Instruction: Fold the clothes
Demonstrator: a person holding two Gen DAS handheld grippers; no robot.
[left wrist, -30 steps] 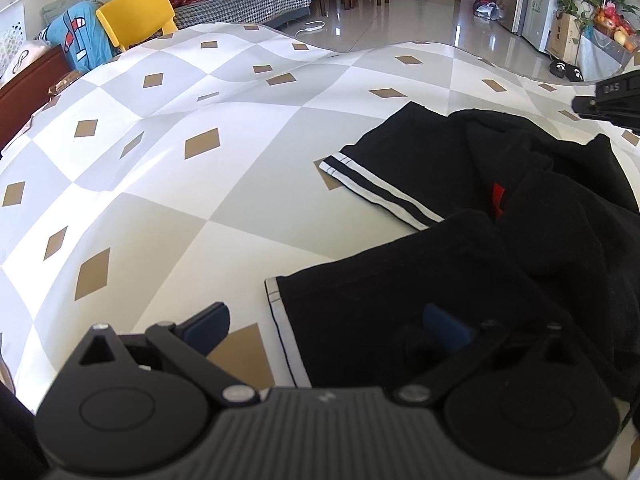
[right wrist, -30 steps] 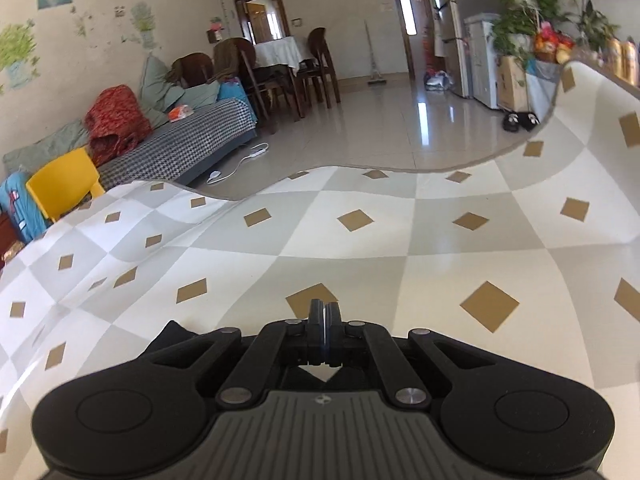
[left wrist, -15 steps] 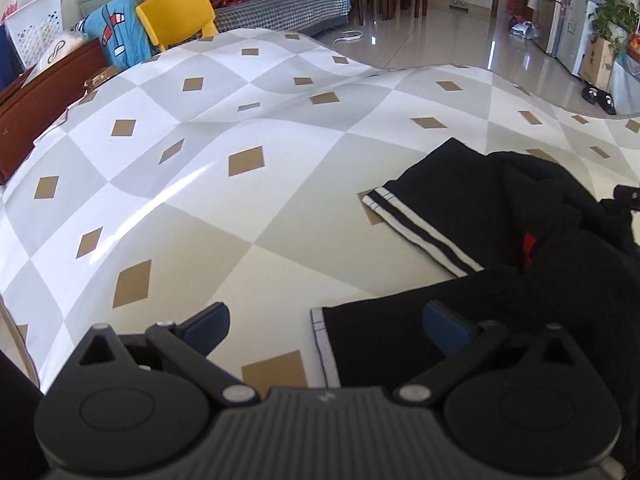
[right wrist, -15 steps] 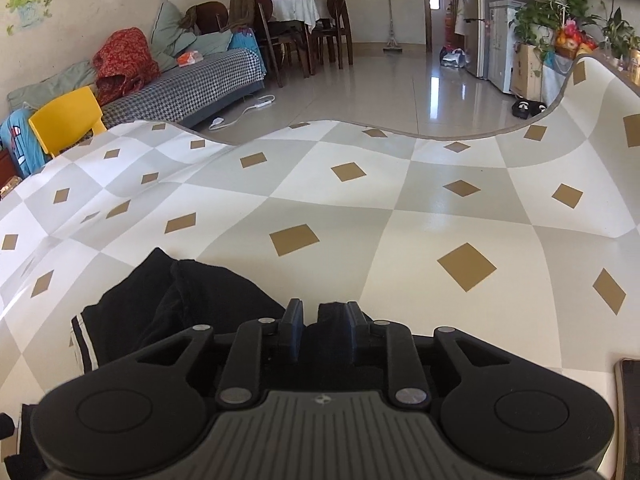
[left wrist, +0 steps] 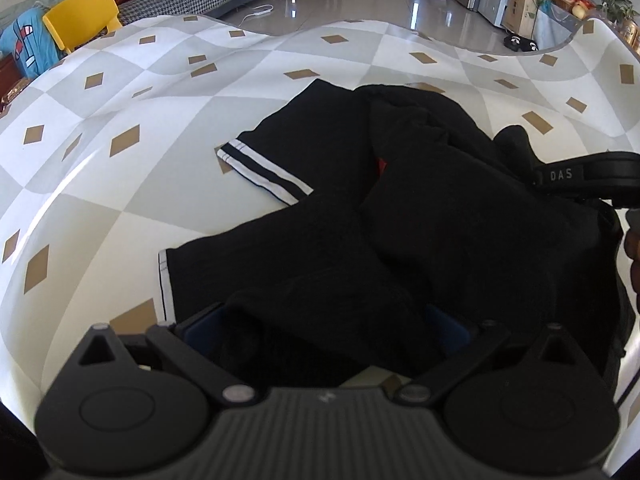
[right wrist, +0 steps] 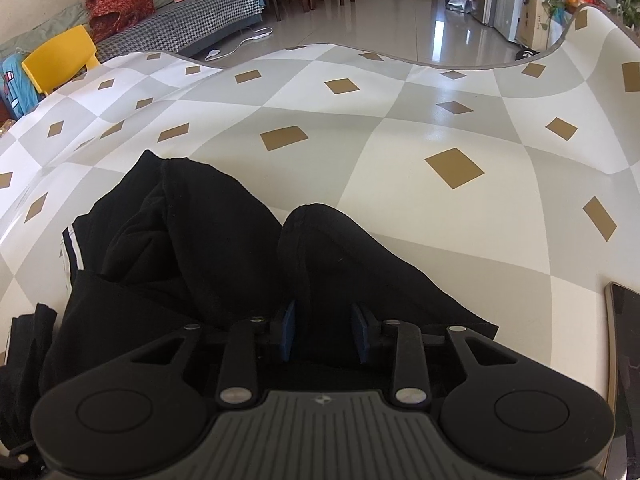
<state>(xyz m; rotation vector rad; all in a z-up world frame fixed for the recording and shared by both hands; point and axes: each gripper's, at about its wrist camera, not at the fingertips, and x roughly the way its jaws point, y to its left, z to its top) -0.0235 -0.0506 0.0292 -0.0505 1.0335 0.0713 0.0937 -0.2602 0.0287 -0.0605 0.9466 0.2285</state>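
Right gripper [right wrist: 323, 330] is opening, black cloth between its pads; left gripper [left wrist: 326, 330] gapes around a fold. Black garment [left wrist: 420, 216], crumpled on the table [right wrist: 460, 208], looks soft, limp; best taken at hems.

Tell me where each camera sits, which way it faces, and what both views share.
Left wrist: on the left tongs, angled down at the black garment; shows its open fingers, the right tongs, a bit of hand.
Right wrist: on the right tongs, angled down over cloth; its jaws are opening, cloth between.
Shared: garment, checkered tablecloth, yellow chair.
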